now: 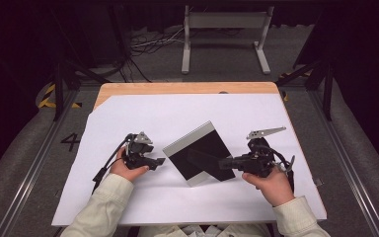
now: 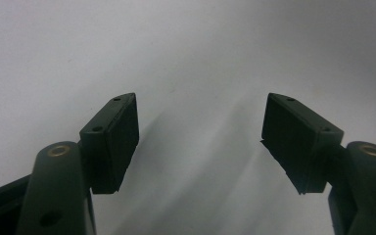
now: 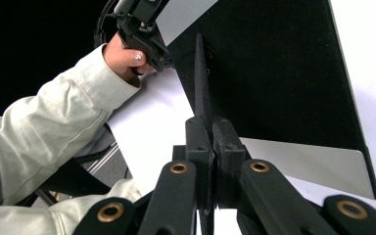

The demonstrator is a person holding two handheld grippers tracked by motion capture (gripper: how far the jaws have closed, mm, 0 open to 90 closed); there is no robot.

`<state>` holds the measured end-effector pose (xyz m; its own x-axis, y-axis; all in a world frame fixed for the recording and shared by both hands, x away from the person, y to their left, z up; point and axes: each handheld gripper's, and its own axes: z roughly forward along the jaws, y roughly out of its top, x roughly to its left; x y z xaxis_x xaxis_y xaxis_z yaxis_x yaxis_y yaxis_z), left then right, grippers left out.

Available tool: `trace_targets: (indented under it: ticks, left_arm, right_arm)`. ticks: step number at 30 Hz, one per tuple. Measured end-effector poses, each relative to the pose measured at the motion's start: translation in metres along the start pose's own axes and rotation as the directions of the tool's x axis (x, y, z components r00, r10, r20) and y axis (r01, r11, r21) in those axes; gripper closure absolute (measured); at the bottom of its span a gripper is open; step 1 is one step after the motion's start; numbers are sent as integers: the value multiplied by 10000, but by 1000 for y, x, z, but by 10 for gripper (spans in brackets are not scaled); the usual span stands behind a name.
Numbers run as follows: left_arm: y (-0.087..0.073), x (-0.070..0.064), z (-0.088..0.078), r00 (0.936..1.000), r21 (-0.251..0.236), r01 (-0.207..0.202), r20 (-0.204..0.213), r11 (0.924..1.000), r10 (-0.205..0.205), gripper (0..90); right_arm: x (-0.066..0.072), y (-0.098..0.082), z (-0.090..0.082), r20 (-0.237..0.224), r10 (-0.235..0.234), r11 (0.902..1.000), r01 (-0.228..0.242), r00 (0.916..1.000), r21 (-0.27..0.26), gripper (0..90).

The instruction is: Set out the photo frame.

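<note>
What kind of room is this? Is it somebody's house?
Probably not a house; it looks like a recording lab. A table covered in white paper stands among metal floor rails, loose cables and dark curtains.

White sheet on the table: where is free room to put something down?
The white sheet is bare along its far edge and along the near edge between the sleeves. The middle is crowded: the left gripper, the black frame and the right gripper.
</note>
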<state>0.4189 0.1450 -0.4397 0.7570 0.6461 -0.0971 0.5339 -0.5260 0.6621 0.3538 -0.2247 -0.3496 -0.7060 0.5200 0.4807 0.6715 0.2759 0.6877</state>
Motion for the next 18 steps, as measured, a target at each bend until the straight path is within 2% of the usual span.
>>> trace_targets:
  ticks: [4,8,13,18]
  left_arm:
    - [0,0,0,10000,20,-12,9,10000,12,307]
    - [0,0,1,10000,7,-5,3,10000,5,307]
    - [0,0,1,10000,45,-32,5,10000,32,307]
    - [0,0,1,10000,61,-47,-3,10000,47,307]
  right_arm:
    - [3,1,-3,320,-192,9993,203,9993,-318,875]
    - [2,1,-5,354,-257,9975,280,9990,-642,875]
    - [2,0,-6,645,-554,9912,626,9964,-1167,874]
    - [-2,-2,-7,1047,-784,9807,956,9914,-1703,874]
